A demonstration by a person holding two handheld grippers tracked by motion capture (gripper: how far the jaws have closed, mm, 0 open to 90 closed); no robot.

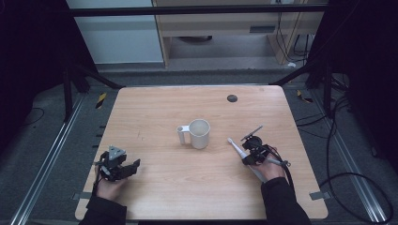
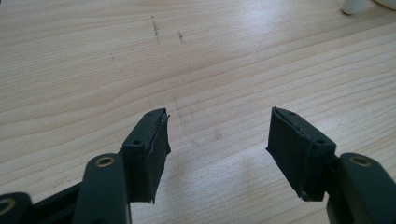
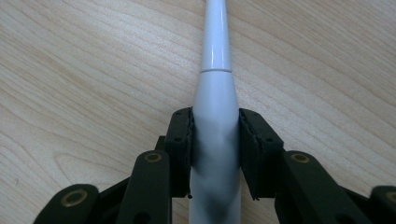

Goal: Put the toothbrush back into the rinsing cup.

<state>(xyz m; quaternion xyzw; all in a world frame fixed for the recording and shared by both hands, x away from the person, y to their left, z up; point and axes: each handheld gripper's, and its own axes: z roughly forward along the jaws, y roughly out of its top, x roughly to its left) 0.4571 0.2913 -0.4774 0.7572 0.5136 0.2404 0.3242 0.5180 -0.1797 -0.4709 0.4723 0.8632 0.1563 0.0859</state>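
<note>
A white mug [image 1: 199,133] stands near the middle of the wooden table [image 1: 155,108], its handle to the left. Right of it lies a white electric toothbrush [image 1: 236,146] with its head toward the mug. My right gripper [image 1: 247,155] is shut on the toothbrush's body [image 3: 215,121], both jaws pressed against its sides. At the table's front left my left gripper [image 1: 133,167] rests low, open, with bare wood between its jaws [image 2: 217,135]. The mug's base [image 2: 355,5] peeks in at the top right of the left gripper view.
A small dark round disc [image 1: 232,98] sits near the table's far edge. Black cables [image 1: 338,140] trail on the floor to the right. Metal rails [image 1: 51,154] run along the floor on both sides of the table.
</note>
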